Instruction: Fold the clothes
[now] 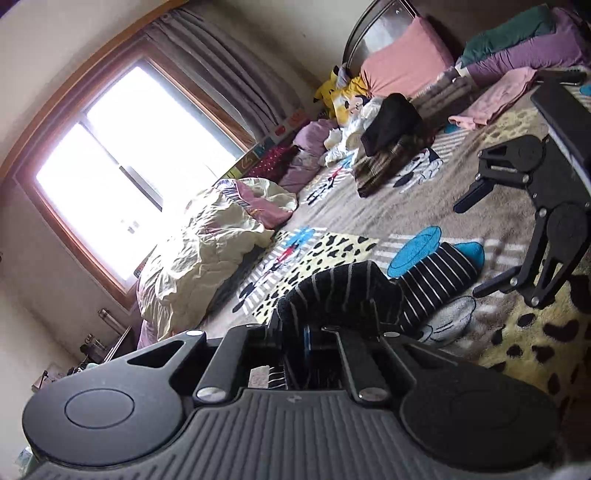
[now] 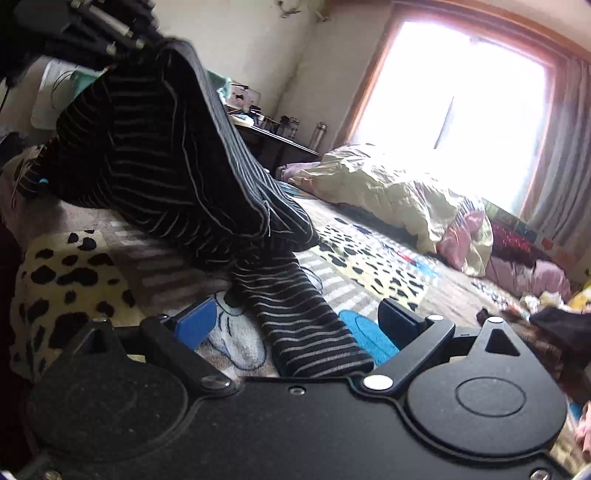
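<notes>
A black garment with thin white stripes (image 1: 343, 291) lies partly on the patterned bed blanket (image 1: 535, 343). My left gripper (image 1: 321, 332) is shut on one end of it and holds that end up. In the right wrist view the lifted cloth (image 2: 155, 140) hangs from the left gripper (image 2: 92, 33) at the top left. A striped sleeve (image 2: 306, 332) trails down over the blanket (image 2: 66, 266). It runs between the blue pads (image 2: 195, 321) of my right gripper (image 2: 299, 317), which is open and low over the bed. The right gripper (image 1: 480, 243) also shows in the left wrist view, its jaws spread.
A crumpled yellow quilt (image 1: 207, 251) (image 2: 388, 192) lies by the window. A stack of dark clothes (image 1: 391, 147), a pink folded garment (image 1: 495, 96), plush toys and a pink pillow (image 1: 406, 62) sit toward the headboard. A desk with bottles (image 2: 280, 140) stands beside the bed.
</notes>
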